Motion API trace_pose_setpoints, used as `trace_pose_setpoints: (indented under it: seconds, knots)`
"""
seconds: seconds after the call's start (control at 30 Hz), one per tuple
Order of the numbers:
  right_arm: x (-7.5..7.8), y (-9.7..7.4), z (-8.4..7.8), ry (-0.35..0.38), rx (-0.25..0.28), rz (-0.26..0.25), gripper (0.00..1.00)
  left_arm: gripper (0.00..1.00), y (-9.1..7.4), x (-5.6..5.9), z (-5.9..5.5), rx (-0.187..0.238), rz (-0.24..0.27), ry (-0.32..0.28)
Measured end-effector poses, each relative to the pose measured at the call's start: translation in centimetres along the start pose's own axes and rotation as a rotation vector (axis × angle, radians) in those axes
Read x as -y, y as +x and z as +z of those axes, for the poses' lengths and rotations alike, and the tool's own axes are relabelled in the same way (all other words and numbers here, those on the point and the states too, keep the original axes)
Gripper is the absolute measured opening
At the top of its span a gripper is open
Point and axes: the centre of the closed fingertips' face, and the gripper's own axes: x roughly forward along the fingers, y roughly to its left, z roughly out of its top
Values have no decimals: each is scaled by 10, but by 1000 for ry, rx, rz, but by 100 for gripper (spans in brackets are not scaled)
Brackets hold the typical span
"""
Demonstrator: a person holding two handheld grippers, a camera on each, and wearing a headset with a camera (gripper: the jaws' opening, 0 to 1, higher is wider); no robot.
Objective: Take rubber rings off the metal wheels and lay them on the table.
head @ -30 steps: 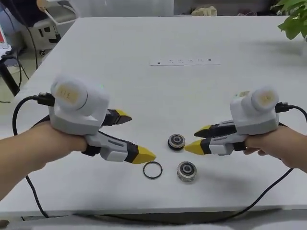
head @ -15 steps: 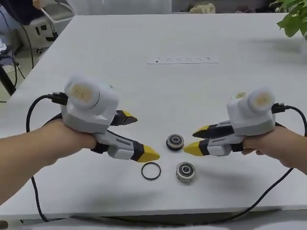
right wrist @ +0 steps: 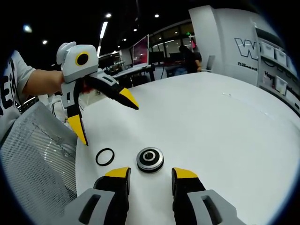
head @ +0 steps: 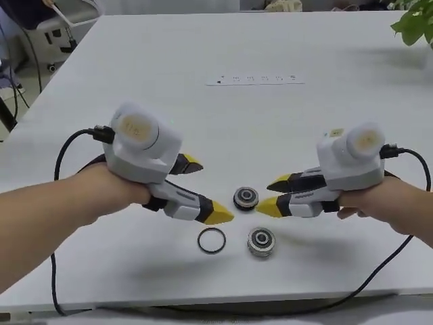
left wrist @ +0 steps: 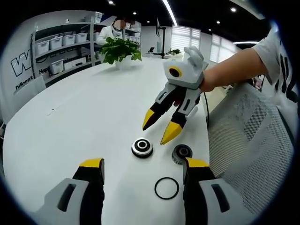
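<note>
Lying flat on the table (head: 304, 122), a loose ring (head: 212, 240) sits just beside the near wheel (head: 261, 241). Left gripper (head: 215, 191): jaws wide apart, empty, near the ring. Right gripper (head: 264, 196): jaws narrowly apart, empty, tips just beside the far wheel (head: 246, 198).

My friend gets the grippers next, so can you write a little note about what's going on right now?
Left gripper: open, holding nothing, above the table to the left of the parts.
Right gripper: open and empty, its fingers pointing at the far wheel.
One loose rubber ring lies flat on the table beside the near wheel.
Done: one ring is off. The near wheel looks like bare grey metal.
Left: the far wheel has a black outer edge, probably its ring. Take it off and lay it down.
</note>
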Motion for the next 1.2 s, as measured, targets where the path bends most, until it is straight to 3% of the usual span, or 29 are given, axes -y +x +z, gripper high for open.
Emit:
trace_pose_setpoints:
  seconds: [0.47,1.2]
  knots:
    - [2,5,0,-35,3,14,35,59,19,-7,0,-14,-20,-17]
    - [-1,9,-2,-55,0,26,33,44,40,-1,2,-20,-65,-25]
